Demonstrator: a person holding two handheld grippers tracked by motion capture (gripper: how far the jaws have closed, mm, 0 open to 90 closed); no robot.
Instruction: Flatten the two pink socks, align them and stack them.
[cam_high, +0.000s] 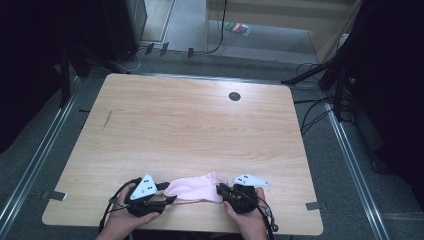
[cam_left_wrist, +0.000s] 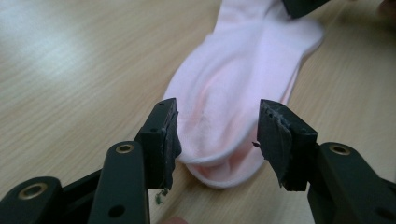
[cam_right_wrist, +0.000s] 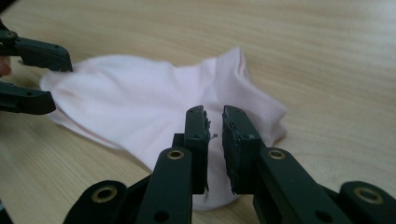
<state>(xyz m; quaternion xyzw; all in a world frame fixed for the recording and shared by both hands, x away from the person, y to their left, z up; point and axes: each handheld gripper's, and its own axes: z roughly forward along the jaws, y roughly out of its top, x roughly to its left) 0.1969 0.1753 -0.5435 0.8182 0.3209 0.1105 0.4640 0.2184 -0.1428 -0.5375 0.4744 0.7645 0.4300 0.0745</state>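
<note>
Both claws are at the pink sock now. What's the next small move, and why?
Probably close the left claw on the near end of the pink sock. Its jaws stand open on either side of that end, pads not pressing, while the right claw, jaws nearly shut with a narrow gap, sits at the other end on the table.

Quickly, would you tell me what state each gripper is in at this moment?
Left gripper: open, jaws astride the toe end of the pink sock, pads not pressing it.
Right gripper: nearly closed at the sock's other end; whether it pinches fabric cannot be told.

Light wooden table with a round dark grommet, grey carpet floor, black cables
</note>
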